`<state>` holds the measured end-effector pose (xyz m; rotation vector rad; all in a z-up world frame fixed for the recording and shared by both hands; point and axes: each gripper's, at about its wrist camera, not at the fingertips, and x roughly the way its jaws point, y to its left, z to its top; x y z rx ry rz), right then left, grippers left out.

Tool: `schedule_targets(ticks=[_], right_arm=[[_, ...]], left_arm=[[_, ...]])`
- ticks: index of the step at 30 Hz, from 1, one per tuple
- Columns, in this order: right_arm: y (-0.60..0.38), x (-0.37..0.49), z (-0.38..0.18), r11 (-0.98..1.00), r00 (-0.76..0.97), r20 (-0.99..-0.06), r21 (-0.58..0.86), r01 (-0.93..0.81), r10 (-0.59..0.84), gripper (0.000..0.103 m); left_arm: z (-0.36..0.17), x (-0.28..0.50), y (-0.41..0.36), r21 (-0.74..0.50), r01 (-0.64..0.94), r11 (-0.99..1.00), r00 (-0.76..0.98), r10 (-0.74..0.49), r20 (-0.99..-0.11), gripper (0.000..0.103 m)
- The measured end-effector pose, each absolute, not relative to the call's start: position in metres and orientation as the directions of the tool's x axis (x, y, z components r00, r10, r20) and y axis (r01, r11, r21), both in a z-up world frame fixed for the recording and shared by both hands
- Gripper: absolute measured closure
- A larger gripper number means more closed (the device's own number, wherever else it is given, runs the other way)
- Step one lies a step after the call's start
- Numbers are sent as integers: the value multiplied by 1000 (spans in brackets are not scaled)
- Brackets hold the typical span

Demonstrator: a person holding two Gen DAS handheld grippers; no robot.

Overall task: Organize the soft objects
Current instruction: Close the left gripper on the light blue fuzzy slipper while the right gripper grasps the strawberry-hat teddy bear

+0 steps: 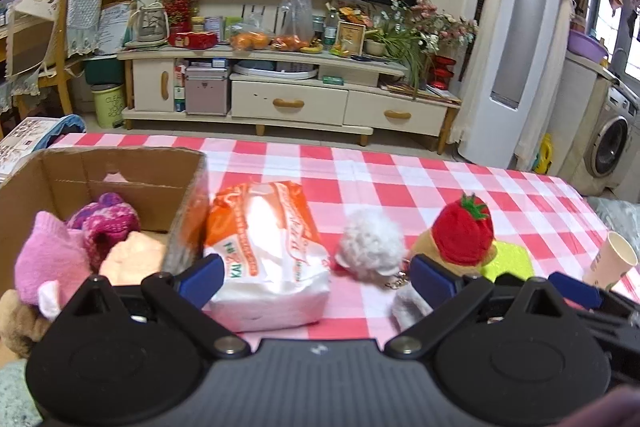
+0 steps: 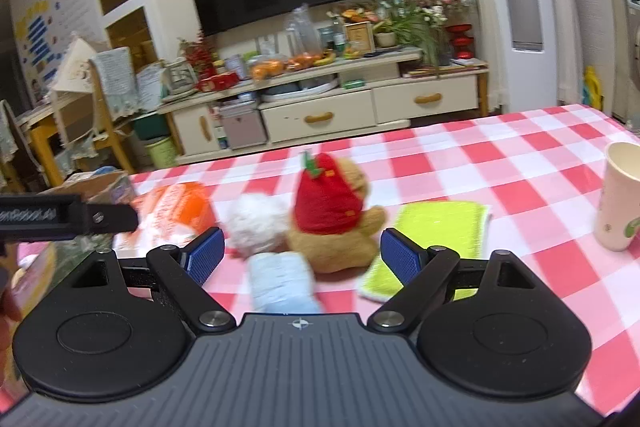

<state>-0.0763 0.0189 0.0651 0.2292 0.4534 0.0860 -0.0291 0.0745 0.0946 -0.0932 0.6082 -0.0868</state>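
My left gripper is open and empty, just behind an orange-and-white tissue pack and a white fluffy keychain toy. A cardboard box at the left holds pink knit hats and plush items. A brown bear with a red strawberry hat sits to the right. My right gripper is open and empty, close to the bear, the fluffy toy, a rolled pale blue cloth and a lime-green cloth. The tissue pack lies left.
A paper cup stands at the right on the red-checked tablecloth; it also shows in the left wrist view. The left gripper's body reaches in from the left. A TV cabinet stands beyond the table.
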Motion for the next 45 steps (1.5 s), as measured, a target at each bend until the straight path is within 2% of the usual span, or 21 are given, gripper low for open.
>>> schedule_targets(ticks=[7, 21, 33, 42, 45], right_arm=[[2, -61, 56, 965, 889, -450, 258, 43, 81, 0], [-23, -32, 49, 927, 883, -419, 371, -47, 213, 0], [-34, 1, 41, 893, 845, -429, 433, -118, 319, 0], [-25, 15, 38, 905, 825, -447, 392, -168, 347, 0], [-23, 14, 37, 902, 816, -454, 395, -176, 358, 0]], left_arm=[[82, -26, 52, -102, 106, 989, 789, -147, -597, 4], [48, -27, -9, -85, 264, 961, 701, -252, -668, 4], [31, -3, -17, -115, 205, 972, 677, -226, -701, 4], [23, 6, -22, -117, 173, 978, 658, -203, -725, 4], [23, 8, -24, -111, 174, 978, 651, -199, -732, 10]])
